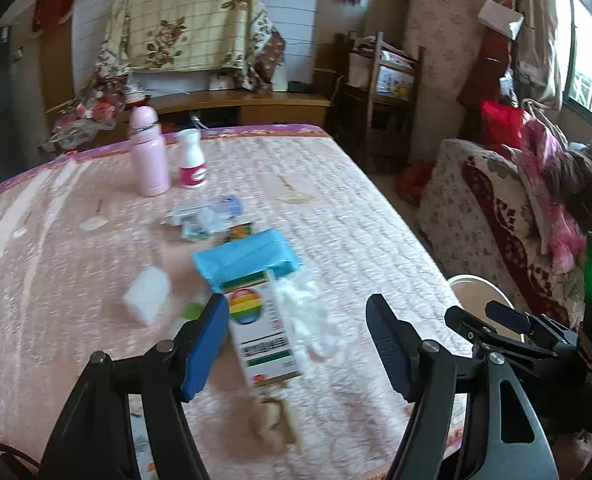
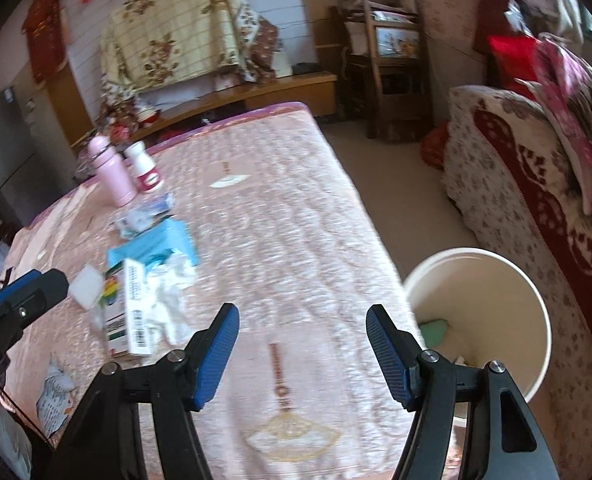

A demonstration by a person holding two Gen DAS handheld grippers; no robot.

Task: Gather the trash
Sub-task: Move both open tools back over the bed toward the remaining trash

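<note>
Trash lies on the pink quilted table [image 1: 356,216]: a white box with a rainbow logo [image 1: 262,336], crumpled white plastic [image 1: 304,312], a blue packet [image 1: 244,258], a white foam block [image 1: 146,294] and small wrappers [image 1: 204,216]. My left gripper [image 1: 296,340] is open just above the rainbow box. My right gripper [image 2: 302,348] is open and empty over the table's near right edge, beside a white bin [image 2: 536,312] on the floor. The rainbow box [image 2: 130,312], the crumpled plastic [image 2: 172,300] and the blue packet [image 2: 156,244] show left of it.
A pink bottle [image 1: 148,152] and a white pill bottle [image 1: 192,158] stand at the table's far side. A patterned sofa [image 2: 536,184] with clothes is on the right. A wooden chair [image 2: 392,60] and a low cabinet [image 2: 256,92] stand beyond. The bin holds a green item [image 2: 434,330].
</note>
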